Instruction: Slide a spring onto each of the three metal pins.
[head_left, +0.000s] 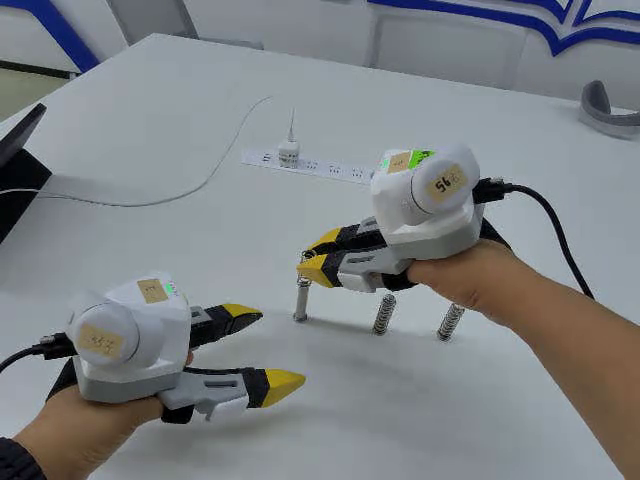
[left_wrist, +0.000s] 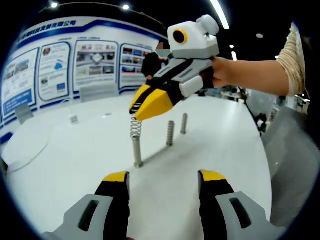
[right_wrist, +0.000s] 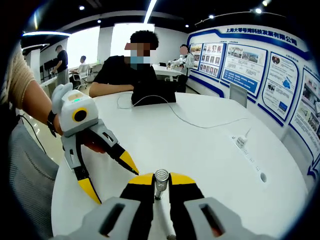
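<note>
1. White table (head_left: 150, 120) is lying bare around the pins. A power strip (head_left: 310, 166) and its cable (head_left: 200, 185) are sitting well behind them, out of the way.
2. Over the nearest pin (left_wrist: 136, 152), the right gripper (head_left: 315, 262) is pinching a spring (left_wrist: 135, 127) by its top; the lower coils are meeting the pin's tip.
3. Beside it, the middle pin (head_left: 384, 313) and the far pin (head_left: 450, 321) are each wearing a spring already.
4. Towards the near edge, the left gripper (head_left: 265, 348) is hovering with jaws spread wide, holding nothing, with open tabletop between it and the pins.
</note>
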